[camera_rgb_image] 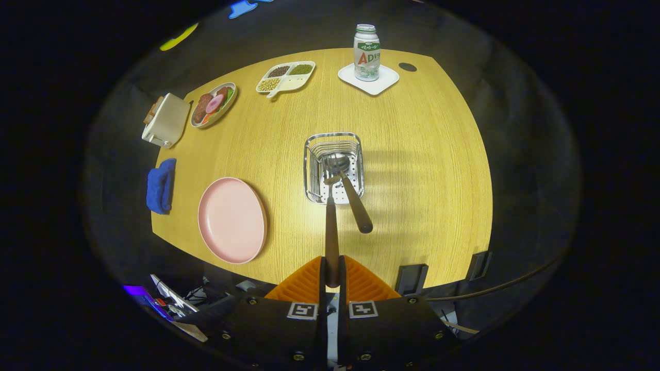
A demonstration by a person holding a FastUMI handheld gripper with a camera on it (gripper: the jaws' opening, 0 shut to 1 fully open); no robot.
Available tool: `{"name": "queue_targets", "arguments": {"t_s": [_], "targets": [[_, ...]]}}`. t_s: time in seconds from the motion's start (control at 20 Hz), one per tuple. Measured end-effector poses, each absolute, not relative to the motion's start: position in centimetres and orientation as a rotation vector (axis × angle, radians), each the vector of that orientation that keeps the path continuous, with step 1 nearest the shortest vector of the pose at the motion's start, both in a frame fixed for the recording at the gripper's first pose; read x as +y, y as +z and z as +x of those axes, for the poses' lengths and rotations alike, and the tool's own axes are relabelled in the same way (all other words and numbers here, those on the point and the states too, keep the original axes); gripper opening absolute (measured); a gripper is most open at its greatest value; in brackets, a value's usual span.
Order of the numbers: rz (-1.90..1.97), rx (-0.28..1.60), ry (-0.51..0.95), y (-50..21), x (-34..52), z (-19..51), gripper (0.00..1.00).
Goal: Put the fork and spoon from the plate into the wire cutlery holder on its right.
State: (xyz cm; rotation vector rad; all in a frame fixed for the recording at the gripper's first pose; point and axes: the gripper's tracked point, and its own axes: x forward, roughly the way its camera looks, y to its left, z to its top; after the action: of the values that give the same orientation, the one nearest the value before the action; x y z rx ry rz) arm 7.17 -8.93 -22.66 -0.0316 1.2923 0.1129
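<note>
The gripper (332, 281), at bottom centre of the frame, has its two fingers closed narrow on the dark wooden handle of a metal fork (331, 226). Both fingers press the handle end, one on each side. The fork runs straight up from the fingers toward frame centre, and its tines reach over the near rim of the shiny wire cutlery holder (334, 167), w/ the tips inside or just above the perforated bottom; I cannot tell if they touch it.

The metal spoon w/ dark wooden handle (348, 188) is already in the holder: bowl down inside the basket, handle leaning out over the near-right rim, just beside the fork.

The round pink plate (232, 220), at lower left of centre, is bare, so both pieces have left it.

Step in hand, as I judge: 2nd and last piece, the fork, is at the moment of placing. Approx. most of the task is done.

Next move needs: lower the fork a bit more so the tines sit on the bottom, keep it off the spoon handle, then open the fingers and pull back along the handle line. Risk is that the fork tips out over the rim, bc the handle is long and heavy vs. the shallow basket.
</note>
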Motion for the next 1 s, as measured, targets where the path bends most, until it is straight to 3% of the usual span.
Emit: {"name": "queue_targets", "arguments": {"t_s": [1.0], "targets": [[-0.050, 1.250, 0.105, -21.1, -8.3, 8.8, 0.15]]}}
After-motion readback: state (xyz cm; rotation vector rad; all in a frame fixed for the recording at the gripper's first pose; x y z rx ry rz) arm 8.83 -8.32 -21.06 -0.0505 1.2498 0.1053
